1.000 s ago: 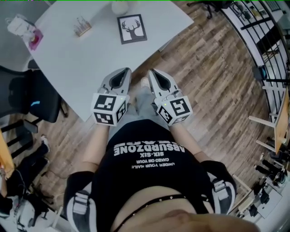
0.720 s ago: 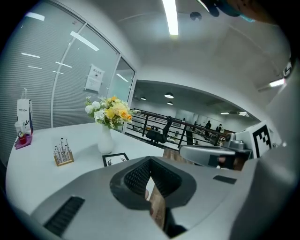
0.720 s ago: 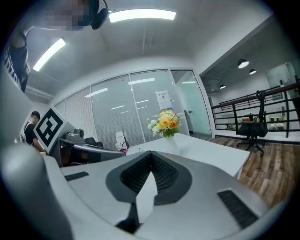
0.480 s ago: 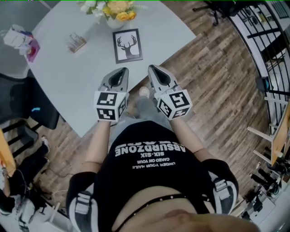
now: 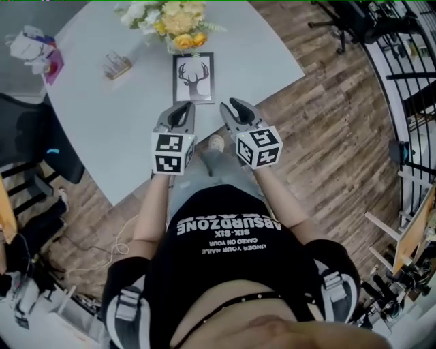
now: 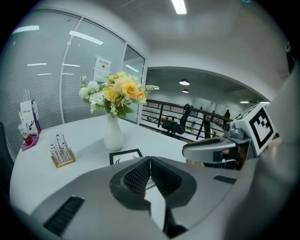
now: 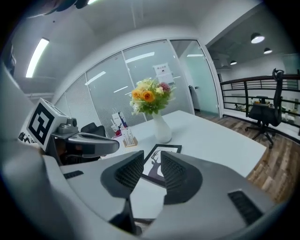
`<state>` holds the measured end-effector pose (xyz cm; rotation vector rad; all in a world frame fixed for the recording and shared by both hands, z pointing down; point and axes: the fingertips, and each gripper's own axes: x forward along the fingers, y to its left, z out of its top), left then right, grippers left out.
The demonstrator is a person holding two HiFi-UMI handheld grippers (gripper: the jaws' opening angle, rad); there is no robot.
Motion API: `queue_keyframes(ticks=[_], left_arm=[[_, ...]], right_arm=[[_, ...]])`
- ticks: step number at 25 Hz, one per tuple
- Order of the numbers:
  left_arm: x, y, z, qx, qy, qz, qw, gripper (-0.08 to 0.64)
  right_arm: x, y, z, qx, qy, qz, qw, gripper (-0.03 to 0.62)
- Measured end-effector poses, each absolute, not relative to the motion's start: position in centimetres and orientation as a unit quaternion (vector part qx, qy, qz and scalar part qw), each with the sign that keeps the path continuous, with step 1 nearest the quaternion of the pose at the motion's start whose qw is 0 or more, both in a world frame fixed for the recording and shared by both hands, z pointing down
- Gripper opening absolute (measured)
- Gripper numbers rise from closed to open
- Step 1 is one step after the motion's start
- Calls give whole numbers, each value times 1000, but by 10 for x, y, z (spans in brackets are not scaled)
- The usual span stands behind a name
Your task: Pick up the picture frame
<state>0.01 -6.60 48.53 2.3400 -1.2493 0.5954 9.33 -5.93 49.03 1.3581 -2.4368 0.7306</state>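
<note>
The picture frame [image 5: 193,78] lies flat on the white table [image 5: 116,143] in the upper centre of the head view. It is a black frame with a drawing of a deer head with antlers. Just above it in the picture stands a white vase of yellow and white flowers [image 5: 174,20]. To the left of the frame, well apart, there is a small wooden holder [image 5: 117,66], and in the upper left corner of the picture a paper bag [image 5: 30,44] stands near the table's edge.

Both grippers are side by side in the middle of the head view, their tips over the table and pointing up the picture toward the frame, but not touching it. The left gripper [image 5: 182,109] has its jaws pressed together, with nothing between them. The jaws of the right gripper [image 5: 235,104] are opening. Nothing stands between them, and in the right gripper view the frame shows through the gap, farther away on the table.

A dark office chair [image 5: 30,146] stands at the left edge of the head view, and wooden floor [image 5: 334,136] fills the right.
</note>
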Motion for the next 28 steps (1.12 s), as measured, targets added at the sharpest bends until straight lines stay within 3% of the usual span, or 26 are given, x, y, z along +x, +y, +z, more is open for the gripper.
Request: queue_keyframes(ticks=[18,21,28], left_arm=[[-35,-122,549,793,-465,310,243,22],[-39,-129,560,790,-461,326,241,91],[-46,-141,592,786,-445,346,255,107]], right_arm=[[80,-119,551,465,-813,297,187,120],[78,-124,564,469,-805,304,200,124],[68,-135,596,472,-794,302,236,135]])
